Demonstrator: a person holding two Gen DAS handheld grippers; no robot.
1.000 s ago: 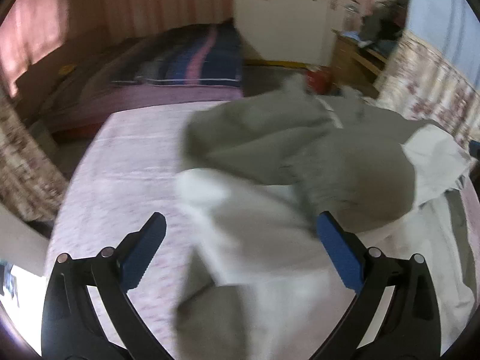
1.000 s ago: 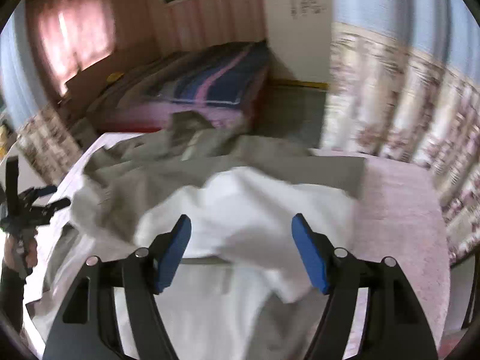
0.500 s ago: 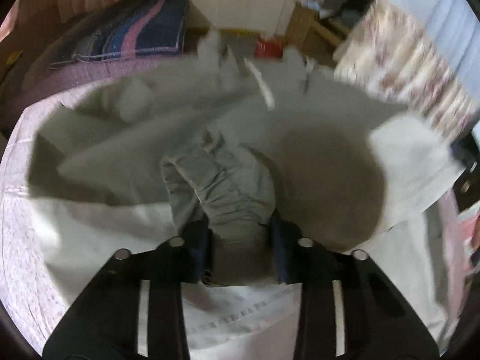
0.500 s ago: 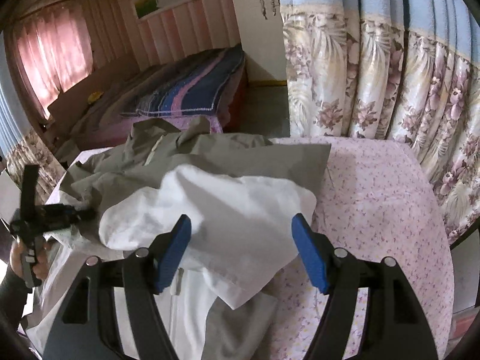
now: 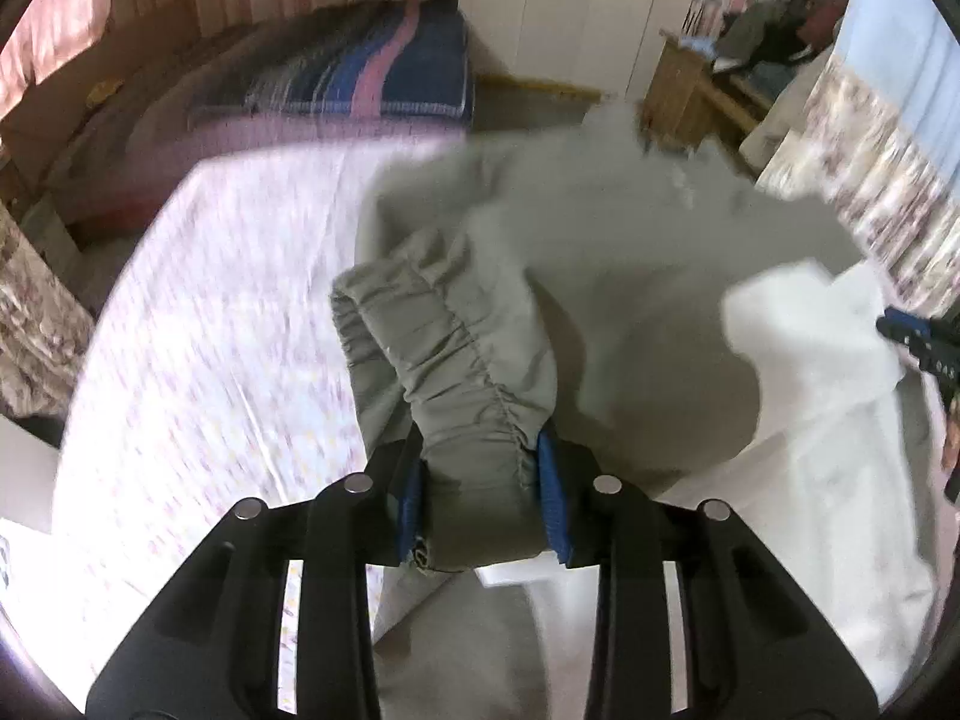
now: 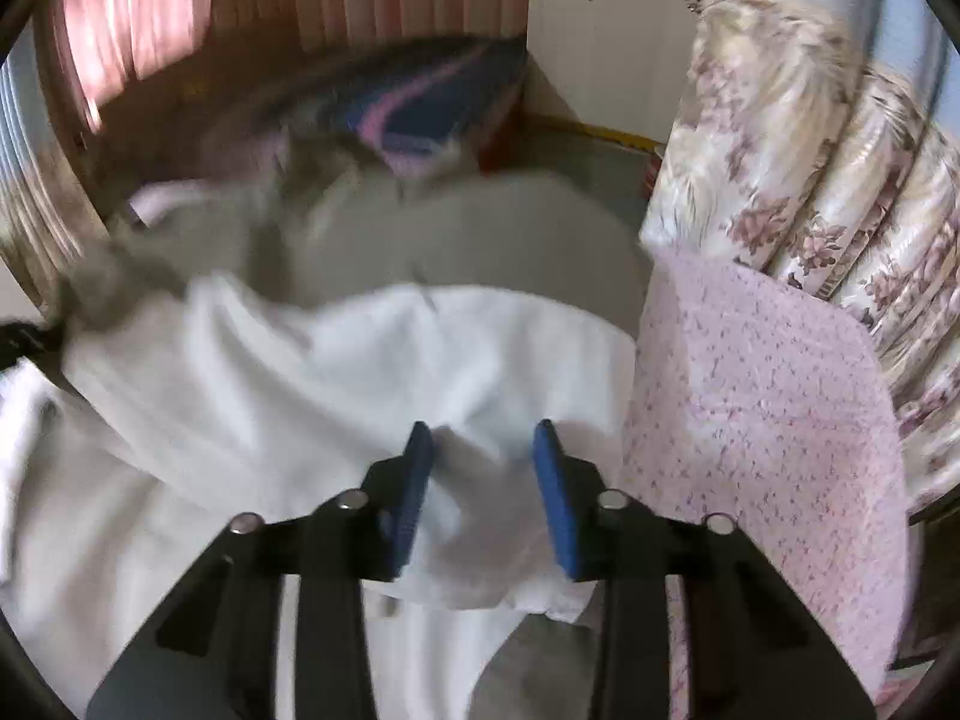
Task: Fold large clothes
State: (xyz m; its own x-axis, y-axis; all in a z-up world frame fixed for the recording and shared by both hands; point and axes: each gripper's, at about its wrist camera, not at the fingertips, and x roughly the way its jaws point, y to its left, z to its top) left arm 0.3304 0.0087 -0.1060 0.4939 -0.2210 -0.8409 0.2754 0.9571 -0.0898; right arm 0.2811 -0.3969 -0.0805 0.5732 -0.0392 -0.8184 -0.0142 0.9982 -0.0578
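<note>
A large grey garment [image 5: 600,252] with a white lining [image 6: 336,372] lies rumpled on a pink flowered sheet [image 5: 228,300]. My left gripper [image 5: 480,450] is shut on its gathered elastic grey edge [image 5: 444,348], which bulges up between the blue pads. My right gripper [image 6: 483,438] has a bunched fold of the white lining between its pads, and its jaws are closing on it. The right gripper [image 5: 918,342] also shows at the right edge of the left wrist view, by the white fabric. A dark, blurred shape at the left edge of the right wrist view is probably the left gripper [image 6: 24,339].
A bed with a blue and pink striped blanket [image 5: 372,78] stands beyond the sheet. Flowered curtains [image 6: 810,210] hang close on the right. A wooden desk [image 5: 690,90] with clutter and a white wardrobe [image 5: 570,0] are at the back. The pink sheet [image 6: 762,390] lies bare right of the garment.
The left gripper went from wide open to shut on the gathered grey edge and has pulled it leftward. The right gripper's jaws narrowed onto the white lining. Both views now sit lower over the garment.
</note>
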